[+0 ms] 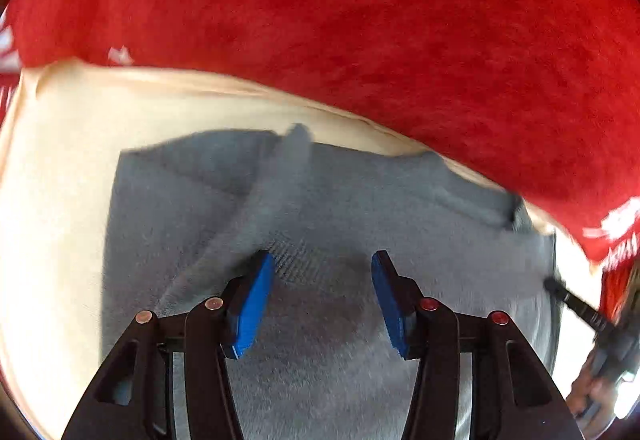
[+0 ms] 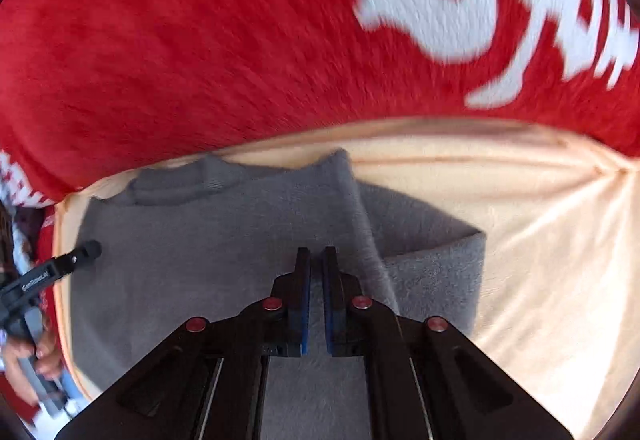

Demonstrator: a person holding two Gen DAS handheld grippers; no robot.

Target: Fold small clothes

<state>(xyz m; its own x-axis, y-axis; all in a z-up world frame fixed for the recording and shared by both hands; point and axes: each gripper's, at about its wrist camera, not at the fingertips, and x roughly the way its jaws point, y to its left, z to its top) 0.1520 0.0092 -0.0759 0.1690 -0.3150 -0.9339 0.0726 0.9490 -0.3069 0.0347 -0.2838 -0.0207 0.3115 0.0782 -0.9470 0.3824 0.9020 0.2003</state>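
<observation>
A cream cloth [image 2: 540, 240] lies against a red white-patterned blanket [image 2: 200, 40].

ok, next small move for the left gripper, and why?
Probably lower the left gripper and close on the sweater: its jaws are open above the fabric, holding nothing, and one sleeve is already folded over.

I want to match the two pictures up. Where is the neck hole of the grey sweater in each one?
Left wrist view: the collar of the grey sweater sits at the upper right, just below the red blanket.
Right wrist view: the collar sits at the upper left, again by the red blanket's edge.
Shared landmark: the cream sheet under the sweater, seen in both.
</observation>
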